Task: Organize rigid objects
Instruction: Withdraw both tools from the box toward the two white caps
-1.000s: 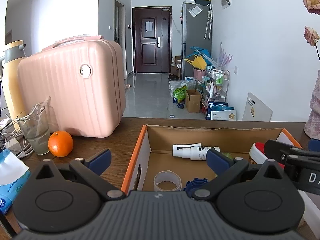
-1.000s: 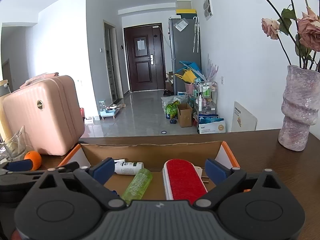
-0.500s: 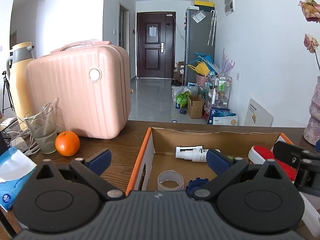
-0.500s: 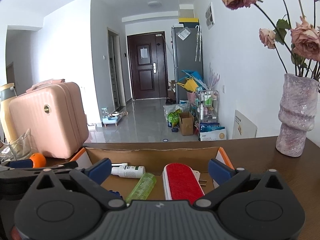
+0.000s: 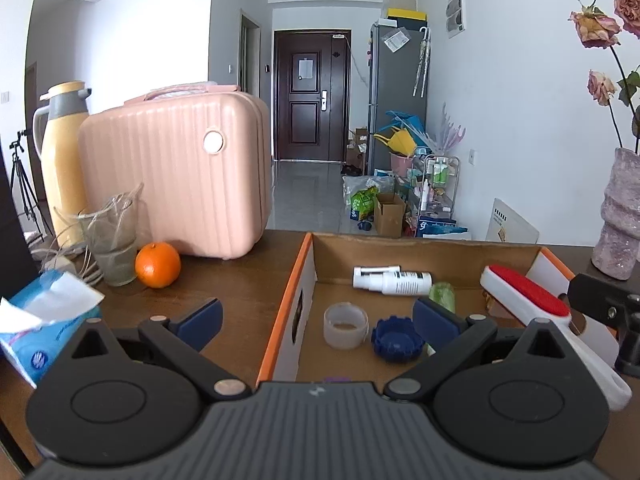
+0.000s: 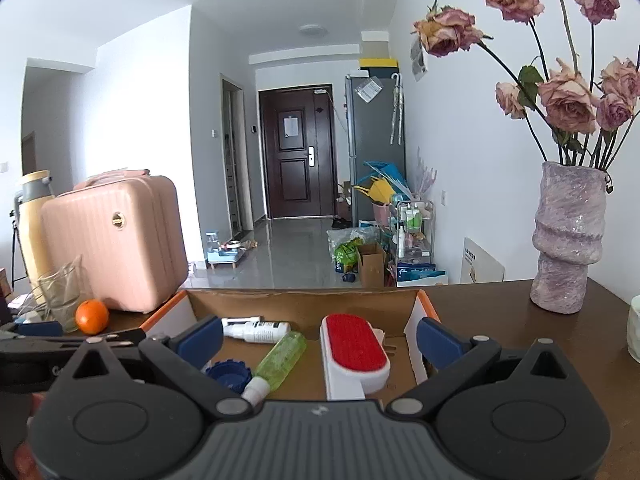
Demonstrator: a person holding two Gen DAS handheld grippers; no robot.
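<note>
An orange-edged cardboard box (image 5: 305,256) (image 6: 423,307) lies open on the dark wooden table. Inside it I see a white spray bottle (image 5: 394,279) (image 6: 256,326), a green bottle (image 6: 282,358) (image 5: 442,294), a red-and-white lint brush (image 5: 526,300) (image 6: 354,350), a clear round tub (image 5: 345,326) and a blue cap (image 5: 396,339) (image 6: 228,374). My left gripper (image 5: 318,320) hovers open over the box's left wall, holding nothing. My right gripper (image 6: 320,340) is open above the box, also holding nothing.
Left of the box stand a pink suitcase (image 5: 180,176), an orange (image 5: 157,265), a glass (image 5: 110,240), a yellow thermos (image 5: 64,152) and a blue tissue pack (image 5: 44,320). A purple vase (image 6: 566,236) with dried roses stands at the right.
Both grippers have risen and drawn back a little, so the box and its contents sit lower and show more fully. Both stayed open.
</note>
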